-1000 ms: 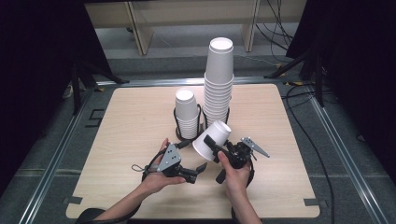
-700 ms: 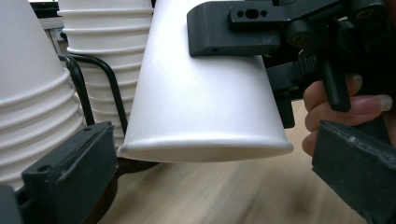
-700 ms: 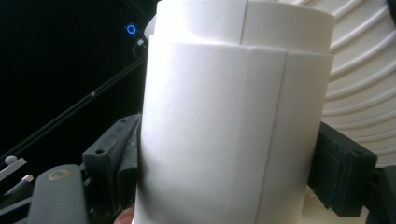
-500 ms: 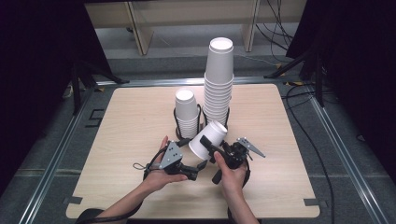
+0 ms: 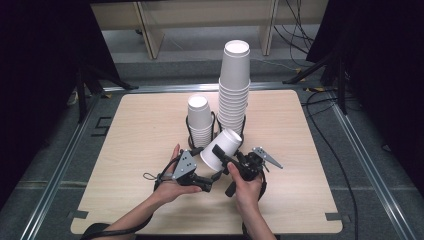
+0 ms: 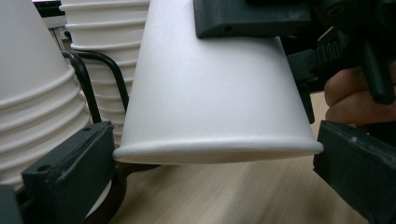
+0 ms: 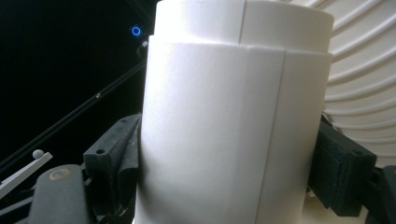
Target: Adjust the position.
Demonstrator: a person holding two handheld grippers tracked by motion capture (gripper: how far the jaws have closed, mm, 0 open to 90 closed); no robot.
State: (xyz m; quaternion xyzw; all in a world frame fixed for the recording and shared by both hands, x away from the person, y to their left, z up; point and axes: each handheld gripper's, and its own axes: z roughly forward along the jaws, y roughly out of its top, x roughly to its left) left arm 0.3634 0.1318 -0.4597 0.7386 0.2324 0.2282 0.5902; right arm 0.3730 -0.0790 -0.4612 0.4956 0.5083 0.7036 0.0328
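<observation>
Jaws of the right gripper (image 5: pixel 220 152) are clamped across the wall of a white paper cup (image 5: pixel 222 148), one pad on each side of it as the right gripper view shows, and the cup hangs clear of the desk (image 5: pixel 130 135) near the middle of its front half, just in front of the two stacks. It is carried tilted: closed bottom up and toward the back edge, rolled rim down and toward the front-left corner, so its long axis slants from the tall stack (image 5: pixel 234 85) down to the left gripper (image 5: pixel 210 182). That gripper sits just below and to the left of the rim; in its own view the jaws stand apart, one on either side of the rim, the left one close against it, the right one with a gap. I'd judge the left hand the nearer one to take the rim end. The short stack (image 5: pixel 199 122) stands in its black wire holder (image 5: pixel 190 135) just behind.
</observation>
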